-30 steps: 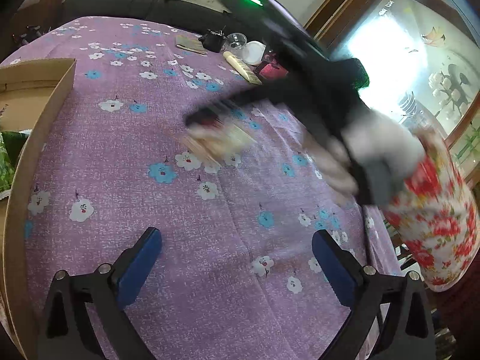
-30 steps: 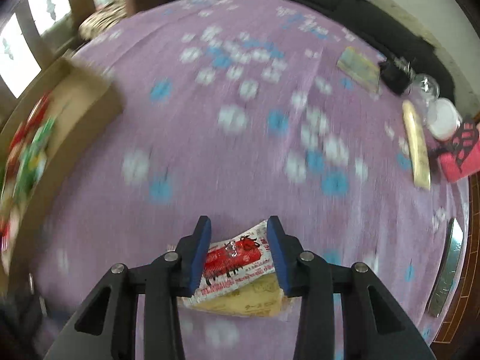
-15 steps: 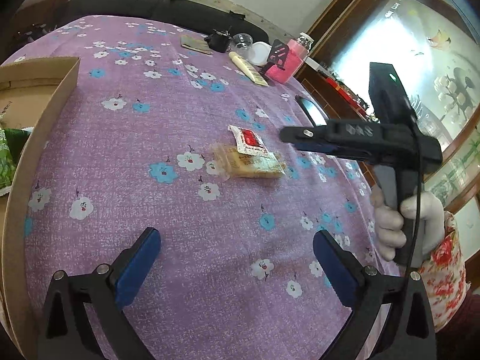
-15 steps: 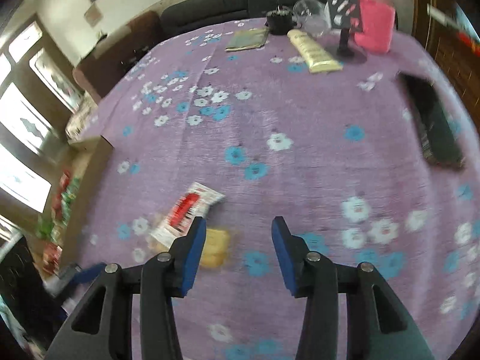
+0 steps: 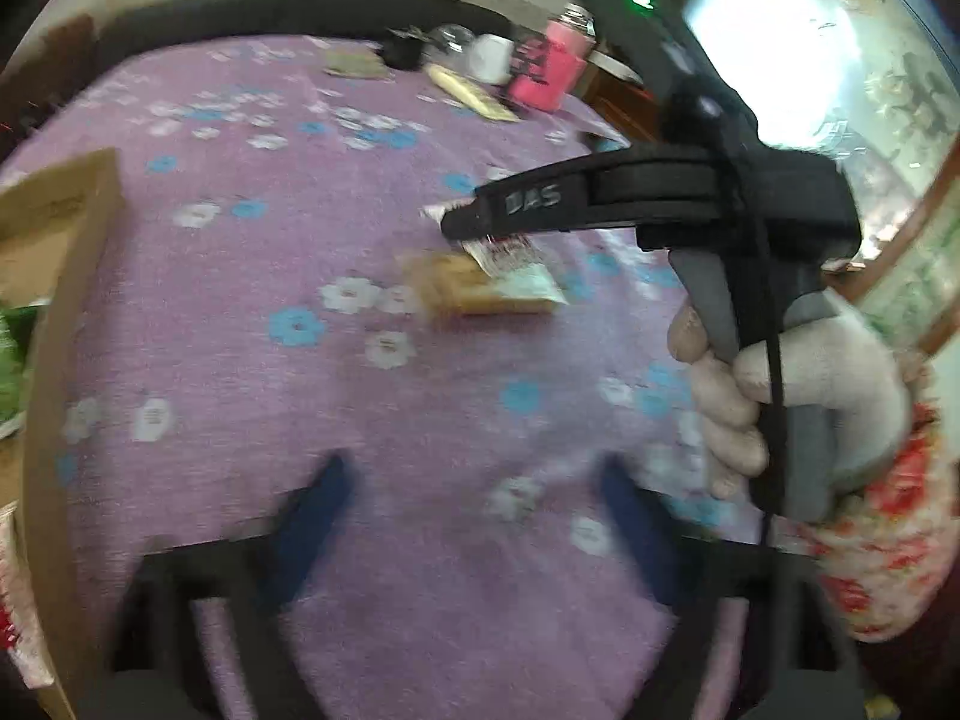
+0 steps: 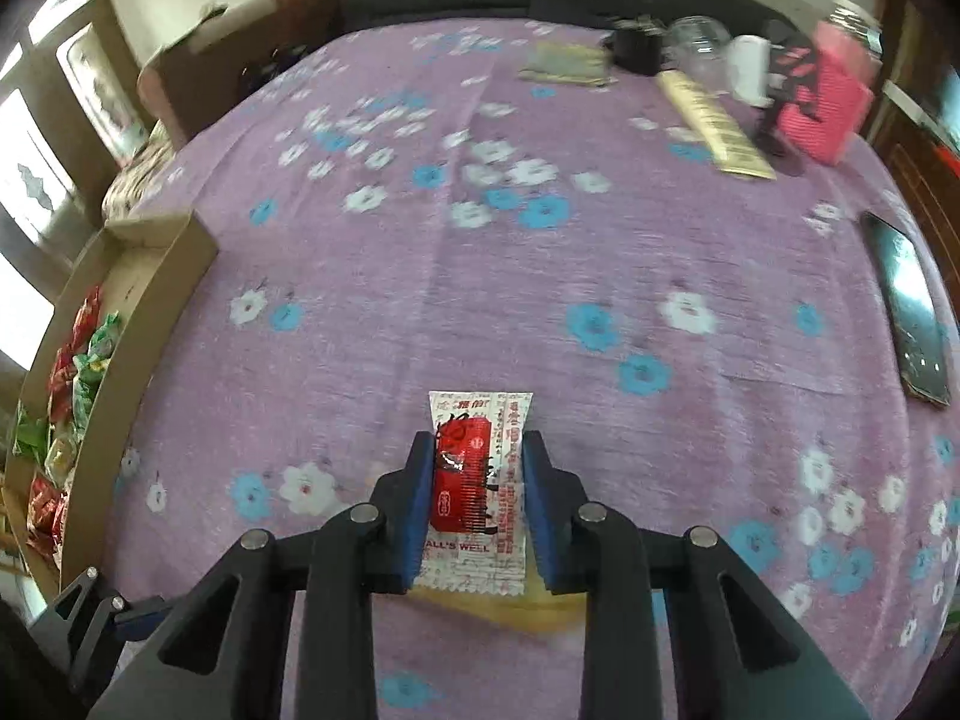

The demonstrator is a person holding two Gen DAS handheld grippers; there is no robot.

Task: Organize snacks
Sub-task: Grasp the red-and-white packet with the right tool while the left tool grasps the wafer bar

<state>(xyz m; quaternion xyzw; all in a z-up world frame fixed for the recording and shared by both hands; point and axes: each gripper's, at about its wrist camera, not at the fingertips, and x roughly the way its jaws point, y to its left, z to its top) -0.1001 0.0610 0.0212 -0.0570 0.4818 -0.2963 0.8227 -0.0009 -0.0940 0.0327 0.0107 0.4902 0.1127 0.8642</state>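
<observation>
right gripper (image 6: 477,498) jaws just closing around red-and-white snack sachet (image 6: 480,480), pad contact unclear; sachet overlaps yellow packet (image 6: 510,609) on purple tablecloth (image 6: 480,276). left gripper (image 5: 474,516) closing, empty. risk: thin sachet slips, or yellow packet drags along.

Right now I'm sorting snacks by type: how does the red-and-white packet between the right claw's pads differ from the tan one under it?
The red packet is white with a red block and printed text; the tan packet is plain yellowish brown. The red packet lies on top, between the right claw pads; the tan packet lies beneath, mostly hidden in the right wrist view. Both are flat sealed packets on the purple cloth.
</observation>
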